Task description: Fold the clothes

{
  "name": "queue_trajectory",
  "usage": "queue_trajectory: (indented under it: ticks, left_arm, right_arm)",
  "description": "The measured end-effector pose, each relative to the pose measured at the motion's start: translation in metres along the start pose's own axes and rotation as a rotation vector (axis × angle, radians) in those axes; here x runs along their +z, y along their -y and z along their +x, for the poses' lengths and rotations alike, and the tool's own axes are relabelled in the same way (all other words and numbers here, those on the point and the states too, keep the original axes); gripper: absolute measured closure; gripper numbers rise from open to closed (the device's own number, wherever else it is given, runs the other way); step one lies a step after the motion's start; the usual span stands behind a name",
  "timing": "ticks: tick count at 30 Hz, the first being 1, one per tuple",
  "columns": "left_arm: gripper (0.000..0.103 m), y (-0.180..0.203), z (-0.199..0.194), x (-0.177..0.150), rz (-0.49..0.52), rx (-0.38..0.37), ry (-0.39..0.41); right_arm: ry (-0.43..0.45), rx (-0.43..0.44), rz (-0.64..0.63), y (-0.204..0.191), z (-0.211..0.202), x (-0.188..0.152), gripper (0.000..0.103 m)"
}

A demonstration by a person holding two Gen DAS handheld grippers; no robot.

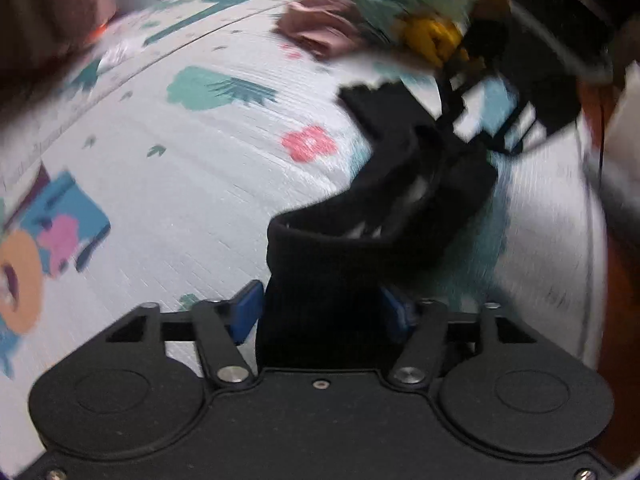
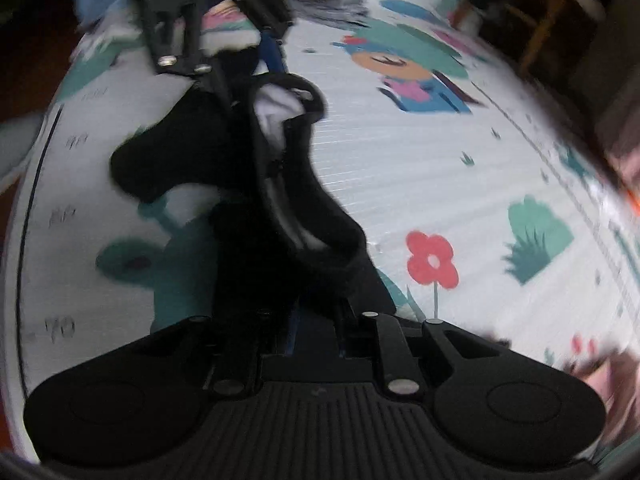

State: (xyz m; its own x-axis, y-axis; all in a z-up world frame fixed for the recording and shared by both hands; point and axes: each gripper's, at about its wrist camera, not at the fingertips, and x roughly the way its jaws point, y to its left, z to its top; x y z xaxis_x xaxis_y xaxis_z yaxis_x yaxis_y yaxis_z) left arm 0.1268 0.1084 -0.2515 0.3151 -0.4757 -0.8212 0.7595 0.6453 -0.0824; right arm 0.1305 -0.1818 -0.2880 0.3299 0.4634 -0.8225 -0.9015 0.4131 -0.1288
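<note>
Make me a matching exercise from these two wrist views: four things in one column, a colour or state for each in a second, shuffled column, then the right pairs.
Things:
1. black garment
2. left gripper
3. flower print on the mat
4. crumpled cloth at the far edge of the mat

Descriptions:
A. red with a pale centre
B. dusty pink
C. stretched between the two grippers
D. clamped on dark fabric, blue pads showing

Pairs: 1-C, 2-D, 3-A, 4-B
</note>
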Motion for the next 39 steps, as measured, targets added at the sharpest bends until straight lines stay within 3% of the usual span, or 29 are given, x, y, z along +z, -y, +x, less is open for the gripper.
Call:
queue_trajectory:
  ticks: [1,3,5,9,12,16,20,22,25,26,27,29,30,31,32,34,39]
  left_arm:
    - [0.039,-0.008,0.001,0.003,-0.048,-0.019,-0.001]
    - [0.039,-0.027,0.005,0.007,-0.141,-0.048,-0.010]
    - [0.039,-0.043,0.010,0.010,-0.210,-0.067,-0.025]
    - [0.039,-0.076,0.015,0.010,-0.359,-0.116,-0.032]
    - [0.038,-0.102,0.017,0.002,-0.535,-0.159,-0.005]
    - [0.039,-0.121,0.023,-0.010,-0.680,-0.150,0.011]
    - [0.042,-0.131,0.035,-0.019,-0.778,-0.220,0.003]
    - [0.053,-0.128,0.040,-0.019,-0.772,-0.234,-0.010]
    - [0.056,-0.126,0.046,-0.017,-0.766,-0.238,-0.014]
    - [0.057,-0.126,0.046,-0.017,-0.772,-0.239,-0.014]
    - [0.062,-0.127,0.046,-0.018,-0.776,-0.237,-0.017]
    - [0.071,-0.128,0.044,-0.020,-0.767,-0.216,-0.022]
    - [0.090,-0.125,0.044,-0.020,-0.750,-0.198,-0.018]
    - [0.098,-0.122,0.042,-0.019,-0.733,-0.179,-0.006]
    - [0.098,-0.118,0.039,-0.018,-0.719,-0.161,0.012]
    - [0.098,-0.116,0.030,-0.012,-0.703,-0.141,0.048]
    - [0.098,-0.134,-0.019,0.022,-0.639,-0.079,0.210]
  right_arm:
    - [0.002,0.005,0.048,0.010,0.000,0.003,0.074]
    - [0.008,0.009,0.124,0.027,0.002,0.009,0.047]
    - [0.024,0.011,0.186,0.040,0.002,0.011,0.039]
    - [0.036,0.070,0.401,0.080,0.012,0.016,0.034]
    - [0.049,0.113,0.564,0.107,0.023,0.014,0.033]
    - [0.030,0.130,0.681,0.125,0.043,0.009,0.033]
    - [0.033,0.162,0.815,0.140,0.064,0.005,0.034]
    - [0.023,0.167,0.841,0.142,0.072,0.005,0.036]
    - [0.015,0.151,0.802,0.136,0.082,0.014,0.041]
    - [0.018,0.143,0.780,0.134,0.082,0.017,0.051]
    - [0.017,0.144,0.765,0.133,0.083,0.019,0.072]
    - [0.009,0.139,0.763,0.132,0.087,0.024,0.074]
    - [0.011,0.141,0.758,0.131,0.087,0.028,0.082]
    - [0.011,0.143,0.745,0.129,0.086,0.031,0.090]
    - [0.011,0.139,0.729,0.129,0.085,0.035,0.095]
    - [0.023,0.112,0.690,0.131,0.078,0.046,0.096]
    - [0.168,0.047,0.669,0.164,0.040,0.080,0.096]
